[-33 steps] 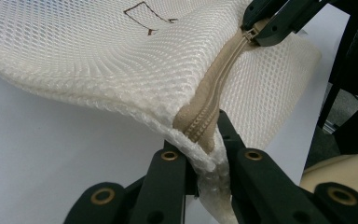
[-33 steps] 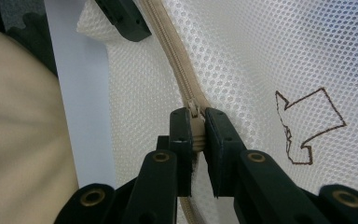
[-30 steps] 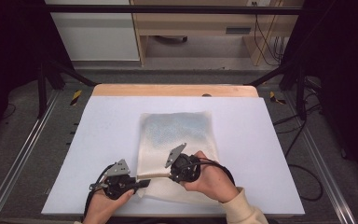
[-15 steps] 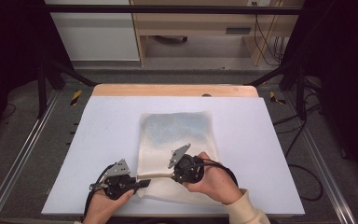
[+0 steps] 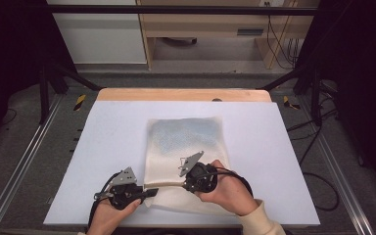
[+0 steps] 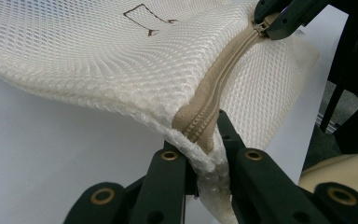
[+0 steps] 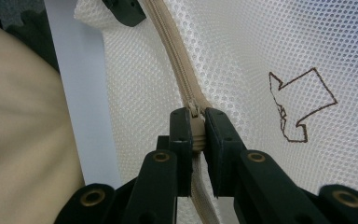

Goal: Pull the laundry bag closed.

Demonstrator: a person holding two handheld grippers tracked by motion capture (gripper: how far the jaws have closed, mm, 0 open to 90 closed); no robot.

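A white mesh bag point(image 5: 186, 147) lies flat in the middle of the table point(image 5: 274, 147), its near edge lifted between the two tools. The left gripper point(image 6: 204, 150) is clamped on the bag's corner at the end of the beige zipper point(image 6: 219, 79), while the right gripper point(image 7: 196, 128) pinches the zipper pull point(image 7: 195, 112), beside a brown arrow mark point(image 7: 300, 105).

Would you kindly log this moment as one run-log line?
left gripper: shut on mesh bag corner | right gripper: shut on zipper pull | bag lying on table
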